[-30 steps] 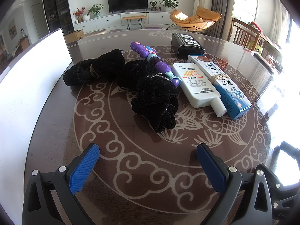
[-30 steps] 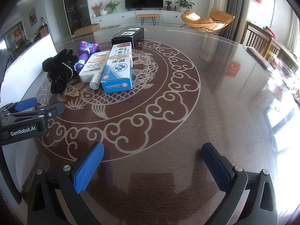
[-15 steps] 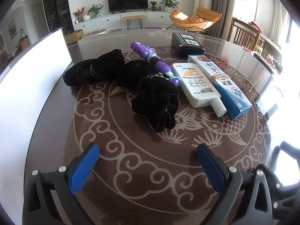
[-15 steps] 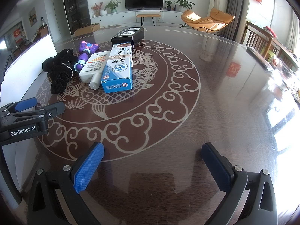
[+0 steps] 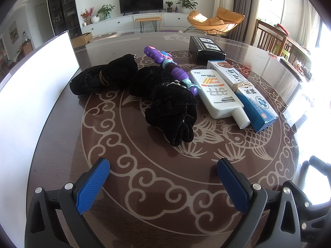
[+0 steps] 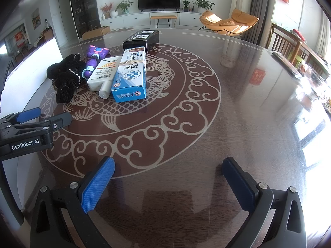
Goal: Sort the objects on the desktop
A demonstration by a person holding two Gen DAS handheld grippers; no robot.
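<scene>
1. From my left wrist, my left gripper (image 5: 163, 170) is wide open and holds nothing. It hangs low over the table (image 5: 144, 194).
2. Ahead of it lie two black cloth bundles (image 5: 171, 105), touching each other. A purple toy (image 5: 165, 64) lies just behind them.
3. A white bottle (image 5: 217, 95) lies flat beside a blue and white box (image 5: 256, 101). They touch. A black box (image 5: 204, 50) sits behind them, shut, so I cannot tell what is inside.
4. A white board (image 5: 35, 86) stands on the left.
5. From my right wrist, my right gripper (image 6: 168, 172) is also wide open and empty.
6. The blue and white box (image 6: 132, 74) lies far ahead on the left, shut, with the bottle (image 6: 103, 72) touching it.
7. My left gripper (image 6: 31, 122) shows at the left edge.
</scene>
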